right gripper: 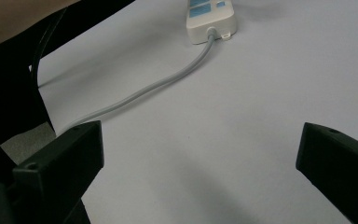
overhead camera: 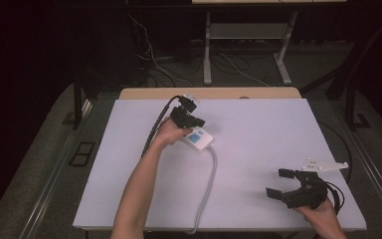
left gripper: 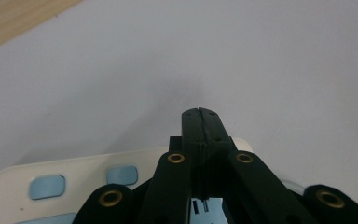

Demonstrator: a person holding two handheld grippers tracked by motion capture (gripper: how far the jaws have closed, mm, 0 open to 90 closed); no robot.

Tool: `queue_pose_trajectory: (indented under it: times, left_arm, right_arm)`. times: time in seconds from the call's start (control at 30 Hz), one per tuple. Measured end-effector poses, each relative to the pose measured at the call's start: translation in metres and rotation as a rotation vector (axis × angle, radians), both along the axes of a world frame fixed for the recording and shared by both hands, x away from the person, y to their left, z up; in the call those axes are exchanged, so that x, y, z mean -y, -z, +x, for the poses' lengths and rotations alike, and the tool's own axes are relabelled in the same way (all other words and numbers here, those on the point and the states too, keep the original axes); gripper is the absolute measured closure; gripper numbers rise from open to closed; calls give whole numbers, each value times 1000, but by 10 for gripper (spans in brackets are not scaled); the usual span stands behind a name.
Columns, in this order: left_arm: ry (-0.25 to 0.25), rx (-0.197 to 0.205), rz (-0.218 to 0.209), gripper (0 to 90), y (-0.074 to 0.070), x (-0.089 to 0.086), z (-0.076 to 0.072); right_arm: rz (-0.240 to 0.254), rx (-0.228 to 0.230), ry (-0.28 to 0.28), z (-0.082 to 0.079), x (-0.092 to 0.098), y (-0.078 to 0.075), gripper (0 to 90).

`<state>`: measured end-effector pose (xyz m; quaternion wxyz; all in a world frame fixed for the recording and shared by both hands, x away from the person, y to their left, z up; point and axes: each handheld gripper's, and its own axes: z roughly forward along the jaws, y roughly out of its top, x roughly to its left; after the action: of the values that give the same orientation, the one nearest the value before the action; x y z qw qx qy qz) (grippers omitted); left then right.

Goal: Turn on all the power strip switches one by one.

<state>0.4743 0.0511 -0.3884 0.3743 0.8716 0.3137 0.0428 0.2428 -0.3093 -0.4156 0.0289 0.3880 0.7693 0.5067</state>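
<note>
Three cameras on one table: one fixed overhead, one riding each handheld gripper.

The high one sits above the person's side and looks forward and down, so you get the whole pale lavender-white tabletop (overhead camera: 258, 149), its wooden far edge and the dark floor behind. The left gripper (left gripper: 199, 112) camera is right down low, staring along its own closed black jaws, super close to the white plastic power strip with light blue buttons (left gripper: 46, 179). The right gripper (right gripper: 200, 154) camera looks across the table from farther back, between its wide-apart jaws. All three catch that strip; the high and right ones share its grey round cable (right gripper: 135, 95).
</note>
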Motion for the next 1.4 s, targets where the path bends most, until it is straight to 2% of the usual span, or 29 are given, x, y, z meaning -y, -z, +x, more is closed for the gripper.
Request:
queue_pose_trajectory:
  times: [0.3, 0.57, 0.87, 1.4]
  left_arm:
    - [3, 23, 16, 897, -18, -9, 5]
    - [-25, 31, 22, 897, -24, -20, 8]
    - [-70, 33, 33, 897, -20, -36, 15]
    - [-73, 1, 74, 896, 1, -29, 24]
  right_arm:
    - [1, 1, 3, 1, 1, 0, 5]
    - [-3, 0, 8, 1, 1, 1, 5]
    - [-8, -6, 12, 2, -1, 2, 6]
    - [-8, -3, 15, 2, 0, 2, 5]
